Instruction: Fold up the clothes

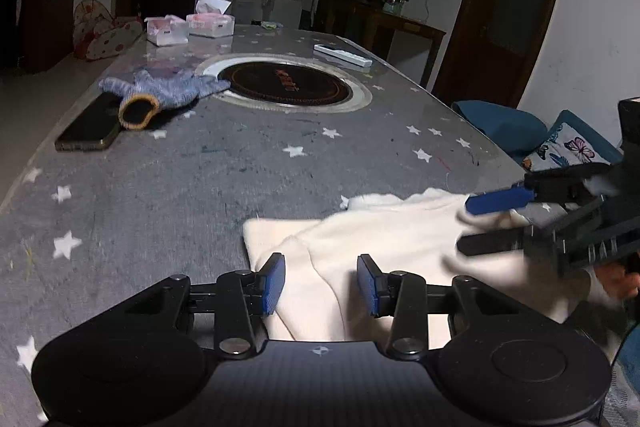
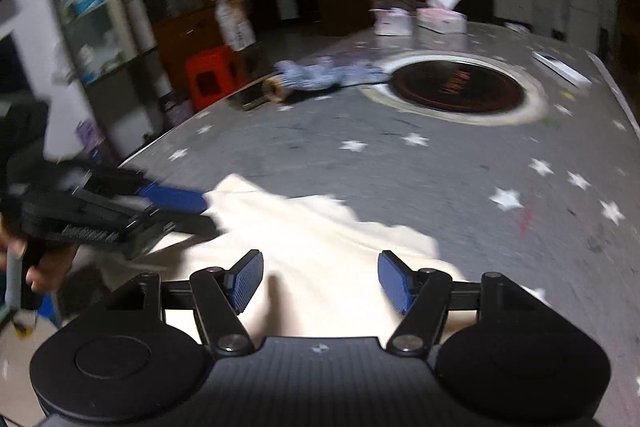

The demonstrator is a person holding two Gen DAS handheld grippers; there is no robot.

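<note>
Jaws apart over cream garment [image 1: 360, 239]

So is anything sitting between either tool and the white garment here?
Nothing visible. Both tools are open right over the cream-white garment: left tool, right tool. The blue knit glove and phone lie farther up the table, well clear.

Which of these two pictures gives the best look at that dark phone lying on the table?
The left wrist view. There the phone lies sharp and whole near the table's left edge, with the knitted glove partly over its corner. In the right wrist view the phone is small, far off and blurred.
</note>
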